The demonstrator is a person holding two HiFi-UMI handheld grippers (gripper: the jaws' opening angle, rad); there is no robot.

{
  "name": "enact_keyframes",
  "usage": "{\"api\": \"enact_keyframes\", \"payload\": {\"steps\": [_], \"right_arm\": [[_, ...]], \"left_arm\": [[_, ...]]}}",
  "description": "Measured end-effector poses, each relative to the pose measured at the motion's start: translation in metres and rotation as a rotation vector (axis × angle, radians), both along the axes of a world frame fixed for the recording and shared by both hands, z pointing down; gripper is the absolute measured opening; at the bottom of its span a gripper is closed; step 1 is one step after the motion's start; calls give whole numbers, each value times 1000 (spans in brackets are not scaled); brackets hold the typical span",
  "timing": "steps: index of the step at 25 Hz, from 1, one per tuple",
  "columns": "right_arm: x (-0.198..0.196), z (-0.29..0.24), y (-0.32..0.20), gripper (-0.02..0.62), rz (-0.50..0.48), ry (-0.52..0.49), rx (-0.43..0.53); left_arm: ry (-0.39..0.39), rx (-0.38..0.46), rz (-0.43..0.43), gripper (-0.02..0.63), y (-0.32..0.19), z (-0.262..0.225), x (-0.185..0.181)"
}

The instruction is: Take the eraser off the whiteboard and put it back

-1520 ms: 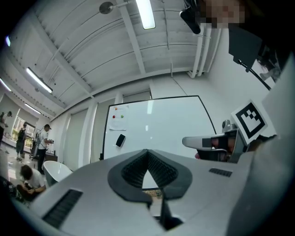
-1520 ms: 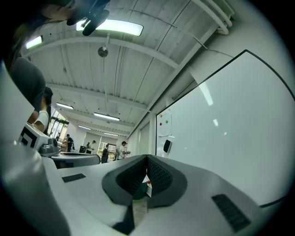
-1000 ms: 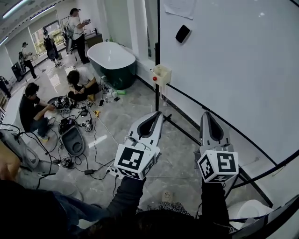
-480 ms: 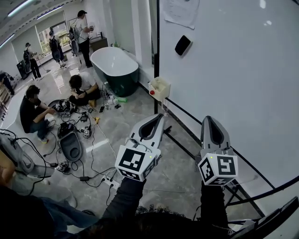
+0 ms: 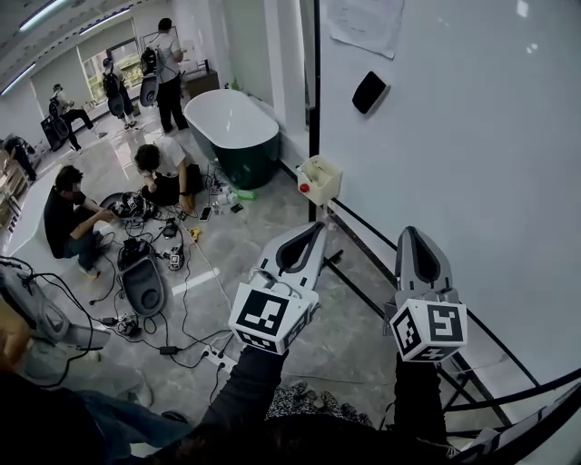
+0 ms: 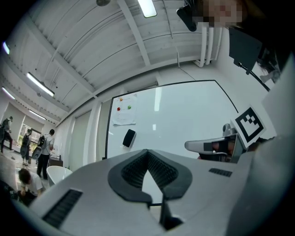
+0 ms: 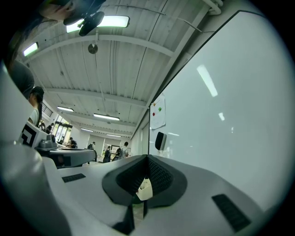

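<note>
Whiteboard [image 5: 472, 136]: is standing on the right, carrying the eraser [image 5: 369, 92] at its far end.
Left claw [image 5: 313, 229]: is sitting closed, holding nothing.
Right claw [image 5: 410, 232]: is sitting closed, empty. Arriving shut, it risks knocking the eraser down.
Eraser: is hanging well apart from both claws.

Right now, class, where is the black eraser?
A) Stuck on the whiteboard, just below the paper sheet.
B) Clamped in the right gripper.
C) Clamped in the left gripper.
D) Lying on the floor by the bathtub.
A: the eraser sits on the whiteboard just under the paper sheet, well clear of the left gripper and the right gripper.
</note>
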State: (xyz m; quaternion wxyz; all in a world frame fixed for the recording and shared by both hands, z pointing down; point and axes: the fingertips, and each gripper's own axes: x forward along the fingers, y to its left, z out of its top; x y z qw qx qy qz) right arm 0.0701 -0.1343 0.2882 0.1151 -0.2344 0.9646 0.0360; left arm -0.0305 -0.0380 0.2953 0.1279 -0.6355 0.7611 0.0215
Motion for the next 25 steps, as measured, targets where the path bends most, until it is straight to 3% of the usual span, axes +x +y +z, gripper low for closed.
{"api": "enact_keyframes", "payload": {"steps": [7,18,25], "right_arm": [[-44,-1,-10,9,20,12,8],[-110,-9,-38,9,192,-27,-3],[-134,1,-47,9,280,-14,-26]], "left_arm": [[22,3,33,5,-17,3,-46],[-25,7,193,5,-61,-14,-127],[-7,-14,282,5,-82,-4,-157]]}}
